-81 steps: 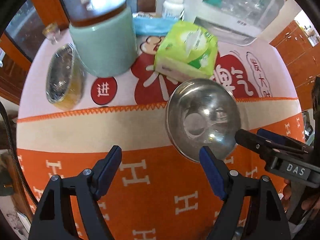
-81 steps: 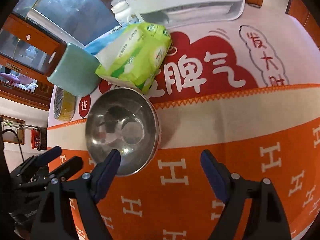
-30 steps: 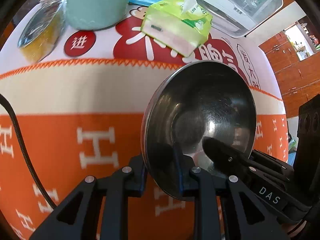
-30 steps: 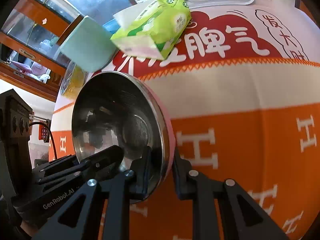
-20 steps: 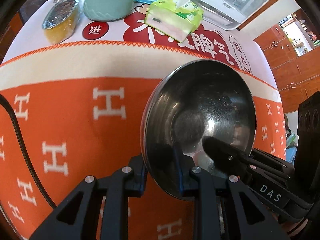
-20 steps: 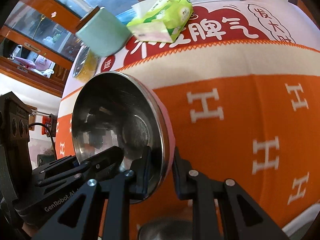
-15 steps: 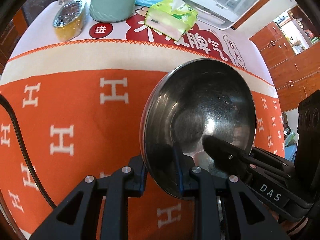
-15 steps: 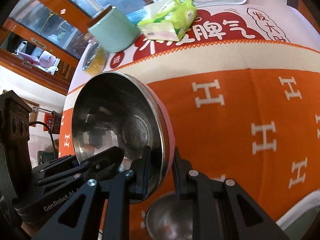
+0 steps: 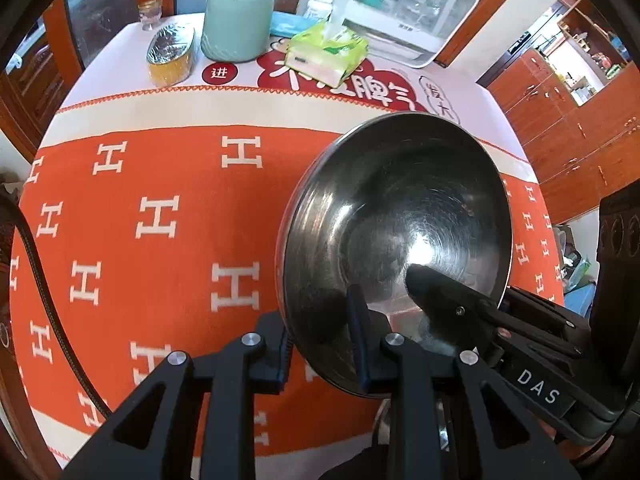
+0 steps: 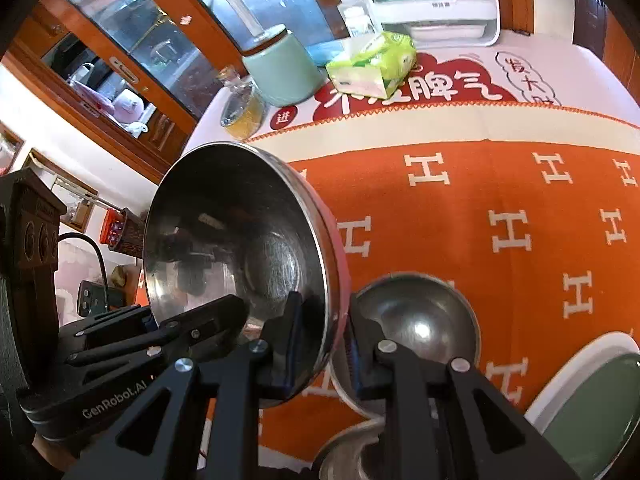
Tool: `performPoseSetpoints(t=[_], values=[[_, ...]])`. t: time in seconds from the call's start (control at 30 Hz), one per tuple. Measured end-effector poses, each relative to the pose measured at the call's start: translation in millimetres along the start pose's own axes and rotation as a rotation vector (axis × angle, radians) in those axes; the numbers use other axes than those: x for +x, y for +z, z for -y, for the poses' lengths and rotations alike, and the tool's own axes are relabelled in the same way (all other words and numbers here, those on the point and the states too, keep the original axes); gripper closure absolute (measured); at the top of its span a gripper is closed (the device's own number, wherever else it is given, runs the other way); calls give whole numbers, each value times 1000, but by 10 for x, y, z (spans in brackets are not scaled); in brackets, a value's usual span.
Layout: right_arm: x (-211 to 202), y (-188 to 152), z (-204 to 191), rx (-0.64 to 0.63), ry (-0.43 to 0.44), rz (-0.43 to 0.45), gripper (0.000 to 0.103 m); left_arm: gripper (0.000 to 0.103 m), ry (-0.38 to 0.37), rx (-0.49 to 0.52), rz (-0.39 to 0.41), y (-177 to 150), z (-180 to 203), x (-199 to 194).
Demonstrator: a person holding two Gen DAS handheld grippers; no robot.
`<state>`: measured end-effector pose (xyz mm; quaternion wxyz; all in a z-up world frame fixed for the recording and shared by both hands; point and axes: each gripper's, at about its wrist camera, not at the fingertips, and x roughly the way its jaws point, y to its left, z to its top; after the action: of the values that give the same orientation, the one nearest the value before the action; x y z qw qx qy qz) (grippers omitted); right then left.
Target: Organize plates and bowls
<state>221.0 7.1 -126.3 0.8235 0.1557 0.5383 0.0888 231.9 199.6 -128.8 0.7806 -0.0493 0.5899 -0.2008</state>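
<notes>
- My left gripper (image 9: 322,350) pinches the near rim of the steel bowl (image 9: 400,240): one pad outside the wall, the other inside, both pressed to the metal.
- My right gripper (image 10: 322,350) clamps the same bowl's rim from the other side, again one pad in and one out, and its black fingers show reaching into the bowl in the left view.
- The bowl hangs tilted between the two grips, clear above the orange cloth (image 9: 160,200) with its white H marks, its hollow turned toward both cameras.
- Far across the table stand a pale green jar (image 9: 238,24), a green tissue pack (image 9: 326,54), a foil-covered yellow dish (image 9: 170,50) and a white plastic box (image 9: 412,12), all well apart from the bowl.
- From the left view the bowl hides most of the table's right side.
- Only the right view shows what lies below the held bowl: a second steel bowl (image 10: 420,320) on the cloth just beside my right fingers, another metal rim (image 10: 348,452) at the bottom edge, and a green plate (image 10: 592,412) with a white border at the lower right.
</notes>
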Motion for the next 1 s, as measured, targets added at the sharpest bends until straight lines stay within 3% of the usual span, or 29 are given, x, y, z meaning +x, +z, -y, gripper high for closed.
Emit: performPoseSetpoints(t=[0.47, 0.7, 1.0], values=[[-614, -716, 35, -27, -9, 100, 83, 80, -35, 52, 69, -725, 376, -407], [-762, -987, 164, 13, -13, 92, 83, 80, -40, 95, 43, -980, 571, -419], [-816, -1312, 372, 78, -29, 38, 83, 80, -47, 123, -47, -1224, 795, -255]])
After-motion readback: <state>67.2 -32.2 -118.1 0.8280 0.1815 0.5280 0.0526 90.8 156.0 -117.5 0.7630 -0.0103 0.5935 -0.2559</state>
